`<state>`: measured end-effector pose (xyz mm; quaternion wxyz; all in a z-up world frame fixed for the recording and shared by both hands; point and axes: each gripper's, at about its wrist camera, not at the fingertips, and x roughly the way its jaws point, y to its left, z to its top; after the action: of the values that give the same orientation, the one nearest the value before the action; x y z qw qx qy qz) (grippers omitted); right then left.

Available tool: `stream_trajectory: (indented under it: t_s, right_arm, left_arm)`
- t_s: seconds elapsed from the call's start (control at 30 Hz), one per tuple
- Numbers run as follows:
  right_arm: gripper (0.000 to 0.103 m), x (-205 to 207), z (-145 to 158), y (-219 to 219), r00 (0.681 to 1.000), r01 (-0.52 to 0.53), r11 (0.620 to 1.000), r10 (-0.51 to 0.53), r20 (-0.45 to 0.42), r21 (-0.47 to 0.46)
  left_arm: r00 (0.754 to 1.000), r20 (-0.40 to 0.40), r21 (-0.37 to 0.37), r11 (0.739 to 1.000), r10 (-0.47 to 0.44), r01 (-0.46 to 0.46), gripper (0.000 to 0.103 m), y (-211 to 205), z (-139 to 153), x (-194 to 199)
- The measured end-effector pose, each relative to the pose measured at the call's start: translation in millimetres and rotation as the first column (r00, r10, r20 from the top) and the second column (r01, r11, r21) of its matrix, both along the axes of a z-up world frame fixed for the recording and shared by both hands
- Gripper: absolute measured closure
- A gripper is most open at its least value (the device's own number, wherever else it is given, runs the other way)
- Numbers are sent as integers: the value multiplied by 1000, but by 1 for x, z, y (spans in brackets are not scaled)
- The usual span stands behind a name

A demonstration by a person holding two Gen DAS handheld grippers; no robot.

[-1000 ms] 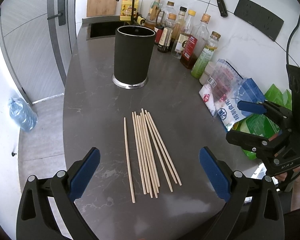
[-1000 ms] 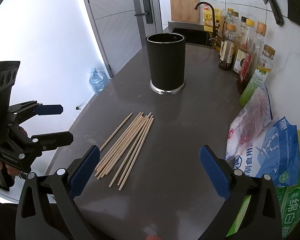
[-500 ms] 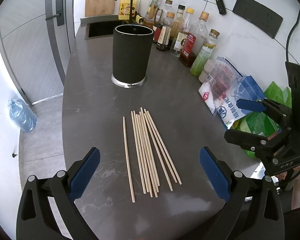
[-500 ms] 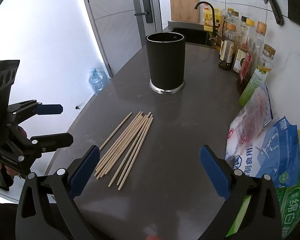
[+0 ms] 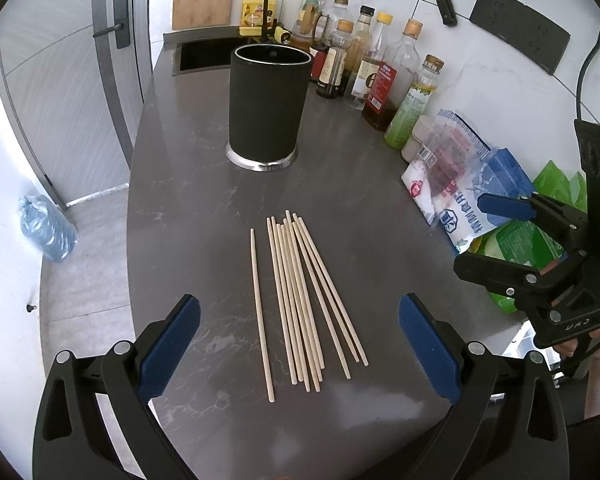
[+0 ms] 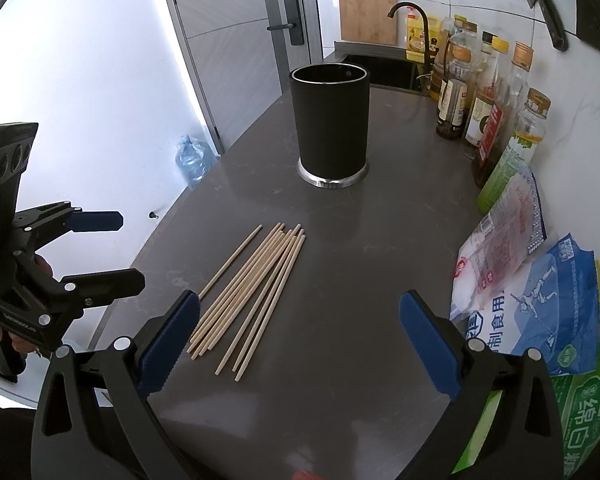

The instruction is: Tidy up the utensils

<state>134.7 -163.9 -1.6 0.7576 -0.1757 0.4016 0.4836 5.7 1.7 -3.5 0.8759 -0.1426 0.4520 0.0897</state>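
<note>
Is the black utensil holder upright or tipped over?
Upright. The black utensil holder stands on its silver base ring on the countertop, open rim facing up.

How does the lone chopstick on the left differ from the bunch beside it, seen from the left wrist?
The lone chopstick lies apart, touching nothing; the bunch of chopsticks lies packed, with several touching or crossing. The lone chopstick's near end reaches closer to the left gripper than the bunch's ends. The lone one runs straight; the bunch fans out rightward. Both lie flat on the grey counter, short of the black holder.
</note>
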Motion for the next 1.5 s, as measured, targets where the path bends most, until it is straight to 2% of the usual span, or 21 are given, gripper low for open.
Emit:
stream_trajectory:
  t_s: [0.53,0.67,0.83,0.93,1.03,1.1,1.23,1.27,1.33,1.37,1.4,1.5]
  right_arm:
    - [4,2,-6,3,999,23,1000,-23,-28,-5]
    - [4,11,-13,6,993,58,998,-60,-106,-18]
    - [6,28,-30,15,964,156,982,-174,-201,-105]
    - [13,32,-44,27,949,157,973,-195,-246,-167]
    - [32,33,-57,42,934,137,967,-199,-297,-216]
    - [37,36,-68,53,913,112,964,-195,-358,-240]
    - [59,44,-84,72,859,100,961,-214,-466,-257]
    - [67,45,-89,77,848,100,955,-229,-478,-279]
    - [70,49,-98,88,829,91,940,-253,-498,-328]
    - [77,50,-102,94,827,89,931,-267,-495,-354]
    - [80,50,-105,99,829,91,921,-280,-483,-378]
    - [81,52,-108,106,833,111,896,-320,-451,-430]
  left_arm:
    - [1000,-27,-4,1000,0,0,7,5,-5,2]
    - [997,-68,-4,999,36,-36,7,14,-12,5]
    - [985,-148,-42,995,85,-92,7,35,-28,5]
    - [979,-188,-33,995,84,-92,7,42,-36,5]
    - [973,-221,-38,997,63,-74,7,49,-45,8]
    - [969,-241,-35,997,52,-62,7,53,-51,10]
    - [974,-225,-63,997,23,-38,7,62,-56,10]
    - [974,-224,-63,997,21,-36,7,65,-57,10]
    - [973,-231,-50,998,14,-26,7,68,-60,11]
    - [972,-235,-47,999,11,-23,7,69,-63,11]
    - [970,-243,-48,999,7,-19,7,71,-66,10]
    - [967,-254,-68,998,-34,17,7,72,-75,10]
